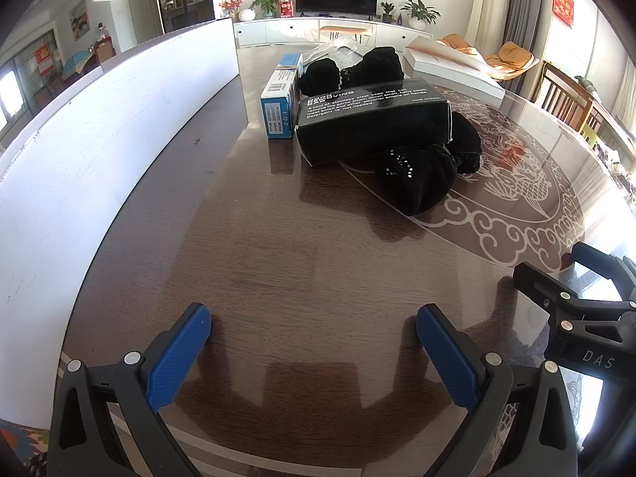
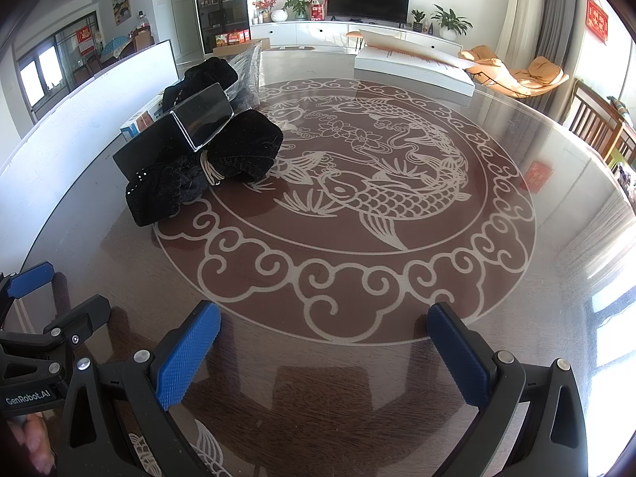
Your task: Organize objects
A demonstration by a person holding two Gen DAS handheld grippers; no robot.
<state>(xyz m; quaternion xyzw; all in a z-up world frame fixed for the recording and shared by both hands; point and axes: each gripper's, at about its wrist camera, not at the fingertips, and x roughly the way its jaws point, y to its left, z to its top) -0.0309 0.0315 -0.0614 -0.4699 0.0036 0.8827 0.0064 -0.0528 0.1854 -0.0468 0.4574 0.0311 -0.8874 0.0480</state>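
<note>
Dark brown wood under glass, this is the table (image 2: pixel 516 278), with a pale carp pattern (image 2: pixel 357 183) in a round frame at its middle. Both tools hang low over the near edge. The left gripper (image 1: pixel 314 351) has its blue pads wide apart and holds nothing; the right gripper (image 2: pixel 324 351) is the same, wide apart and empty. The things to organize lie well apart from them, further on the table: a black box (image 1: pixel 373 123) with white print rests partly on a black velvet bundle (image 1: pixel 417 179) (tied with a pale string), just beside a blue and white carton (image 1: pixel 280 107). Behind them sits a second black bundle (image 1: pixel 353 67). A white panel (image 1: pixel 99 139) stands along the left side.
</note>
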